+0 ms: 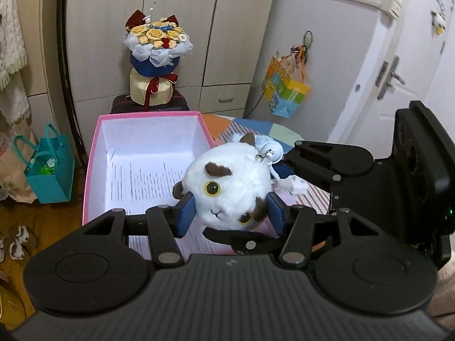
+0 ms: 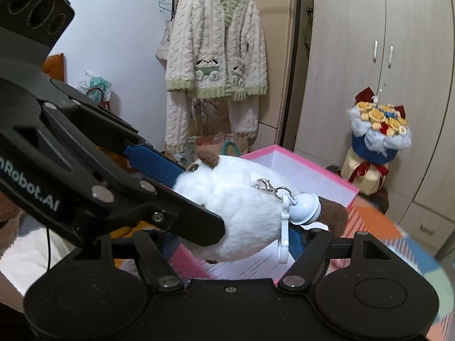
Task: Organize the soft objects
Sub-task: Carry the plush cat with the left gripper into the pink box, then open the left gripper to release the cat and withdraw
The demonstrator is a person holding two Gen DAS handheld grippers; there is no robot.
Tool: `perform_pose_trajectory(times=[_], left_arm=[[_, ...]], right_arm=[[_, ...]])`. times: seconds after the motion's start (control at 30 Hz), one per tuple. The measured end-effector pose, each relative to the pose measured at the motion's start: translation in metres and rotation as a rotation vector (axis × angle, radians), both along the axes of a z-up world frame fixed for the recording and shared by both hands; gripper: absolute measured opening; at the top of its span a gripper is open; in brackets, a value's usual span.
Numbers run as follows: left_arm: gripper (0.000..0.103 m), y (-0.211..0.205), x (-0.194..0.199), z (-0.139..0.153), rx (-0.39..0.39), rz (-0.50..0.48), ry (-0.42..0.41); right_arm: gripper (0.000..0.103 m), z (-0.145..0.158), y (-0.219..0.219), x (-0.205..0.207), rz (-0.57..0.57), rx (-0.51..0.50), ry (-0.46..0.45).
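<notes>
A round white plush cat (image 1: 227, 187) with brown patches, yellow eyes and a white keychain bell (image 1: 273, 150) hangs above the near right corner of a pink box (image 1: 93, 153) with a white inside. My left gripper (image 1: 230, 216) is shut on the plush, one blue pad on each side of its face. My right gripper (image 2: 236, 244) holds the same plush (image 2: 241, 216) from the other side, its pads pressed into the fur under the bell (image 2: 304, 207). The left gripper's fingers (image 2: 153, 164) cross the right wrist view from the left.
A flower bouquet (image 1: 155, 56) stands on a dark case behind the box. A teal gift bag (image 1: 48, 167) sits on the floor at left. A patchwork-covered round table (image 1: 273, 130) holds the box. Wardrobes, a white door and a hanging fleece cardigan (image 2: 219, 51) surround the area.
</notes>
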State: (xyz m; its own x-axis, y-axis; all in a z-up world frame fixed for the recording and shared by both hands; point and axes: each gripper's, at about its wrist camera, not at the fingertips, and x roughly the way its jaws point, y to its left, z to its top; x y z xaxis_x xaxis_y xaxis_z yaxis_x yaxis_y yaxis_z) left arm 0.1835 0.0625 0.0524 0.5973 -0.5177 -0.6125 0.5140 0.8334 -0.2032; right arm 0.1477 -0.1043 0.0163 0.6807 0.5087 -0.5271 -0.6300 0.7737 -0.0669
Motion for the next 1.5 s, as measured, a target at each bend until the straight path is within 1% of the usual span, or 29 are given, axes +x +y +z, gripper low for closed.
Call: perform_pose_trajectory(times=[0.1,0.2,0.27,0.33,0.47,0.57,0.73,0.8,0.87,0.9,0.93,1.0,1.03,1.13,1.23,1.3,1.43,1.5], left_arm=[[0.052,0.000,0.032,-0.009,-0.002,0.020,-0.007],[0.052,-0.001,0.064,-0.022,0.002,0.044,0.010],[0.052,0.000,0.086,-0.032,-0.006,0.061,0.047],[0.052,0.003,0.107,-0.044,-0.018,0.078,0.099],[0.052,0.010,0.139,-0.068,-0.053,0.111,0.196],[0.052,0.015,0.159,-0.085,-0.091,0.148,0.269],[0.052,0.017,0.182,-0.111,-0.147,0.180,0.383],[0.053,0.014,0.187,-0.116,-0.151,0.187,0.393],[0.053,0.012,0.189,-0.118,-0.153,0.195,0.390],[0.052,0.011,0.190,-0.118,-0.155,0.197,0.389],[0.052,0.011,0.191,-0.120,-0.156,0.196,0.391],[0.054,0.011,0.189,-0.121,-0.163,0.186,0.397],[0.055,0.011,0.189,-0.121,-0.169,0.181,0.399],[0.055,0.012,0.185,-0.117,-0.177,0.169,0.394],[0.055,0.012,0.173,-0.104,-0.154,0.145,0.341],[0.056,0.012,0.162,-0.092,-0.123,0.134,0.287],[0.057,0.013,0.136,-0.066,-0.069,0.118,0.208],[0.057,0.014,0.121,-0.053,-0.047,0.106,0.179]], right_arm=[[0.079,-0.004,0.000,0.033,0.011,-0.016,-0.021],[0.079,-0.014,-0.002,0.071,0.019,-0.007,0.008],[0.079,-0.022,0.001,0.091,0.024,-0.020,0.026],[0.078,-0.031,0.005,0.113,0.028,-0.044,0.066],[0.078,-0.045,0.021,0.149,0.054,-0.144,0.165],[0.078,-0.056,0.031,0.169,0.079,-0.222,0.214],[0.078,-0.075,0.046,0.189,0.113,-0.364,0.248],[0.078,-0.079,0.048,0.194,0.108,-0.390,0.266],[0.078,-0.080,0.046,0.197,0.080,-0.387,0.287],[0.079,-0.078,0.046,0.198,0.070,-0.392,0.282],[0.084,-0.078,0.046,0.197,0.057,-0.407,0.269],[0.088,-0.074,0.045,0.191,0.042,-0.434,0.224],[0.089,-0.073,0.043,0.190,0.039,-0.440,0.207],[0.089,-0.067,0.038,0.177,0.028,-0.424,0.176],[0.088,-0.059,0.027,0.162,0.031,-0.366,0.142],[0.088,-0.050,0.016,0.150,0.031,-0.299,0.129],[0.088,-0.032,-0.006,0.130,0.049,-0.148,0.139],[0.088,-0.024,-0.014,0.119,0.051,-0.100,0.144]])
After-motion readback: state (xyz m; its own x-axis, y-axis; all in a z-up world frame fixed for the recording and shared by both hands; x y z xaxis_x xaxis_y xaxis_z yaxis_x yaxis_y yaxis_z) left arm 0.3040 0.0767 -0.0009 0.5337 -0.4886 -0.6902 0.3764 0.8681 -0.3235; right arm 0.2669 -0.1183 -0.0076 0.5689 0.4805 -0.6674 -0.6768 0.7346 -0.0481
